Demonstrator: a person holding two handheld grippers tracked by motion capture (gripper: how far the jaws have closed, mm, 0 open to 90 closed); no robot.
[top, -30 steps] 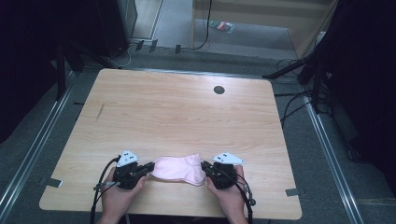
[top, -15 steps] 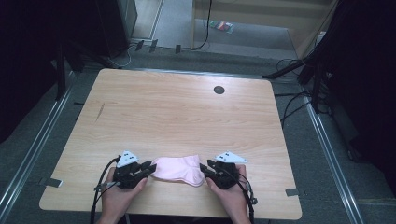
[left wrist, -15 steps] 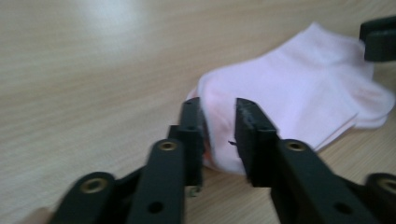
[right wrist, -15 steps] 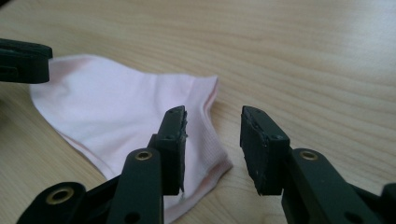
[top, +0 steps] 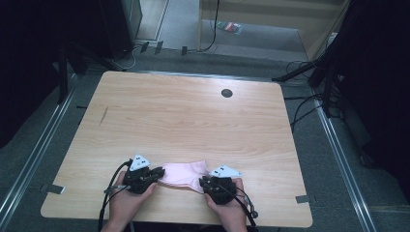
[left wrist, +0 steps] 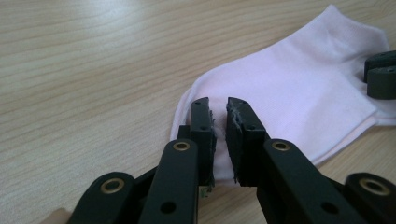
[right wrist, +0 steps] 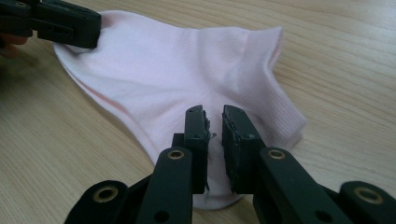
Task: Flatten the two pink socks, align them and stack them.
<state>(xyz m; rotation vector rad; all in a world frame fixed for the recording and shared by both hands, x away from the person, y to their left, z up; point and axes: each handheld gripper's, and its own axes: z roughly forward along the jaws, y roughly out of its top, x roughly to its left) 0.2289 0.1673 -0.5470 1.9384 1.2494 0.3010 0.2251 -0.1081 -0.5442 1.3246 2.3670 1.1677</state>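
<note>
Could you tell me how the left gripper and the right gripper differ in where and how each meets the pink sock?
The left gripper sits at the sock's rounded toe end, while the right gripper sits at the opposite, wider end. In the high view the left gripper lies slightly farther up the table than the right. Both have just been closing; each pair of jaws stands nearly together with a narrow gap, low over the sock's edge.

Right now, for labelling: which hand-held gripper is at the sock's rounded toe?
The left hand-held gripper; the right hand-held gripper is at the cuff of the sock.
</note>
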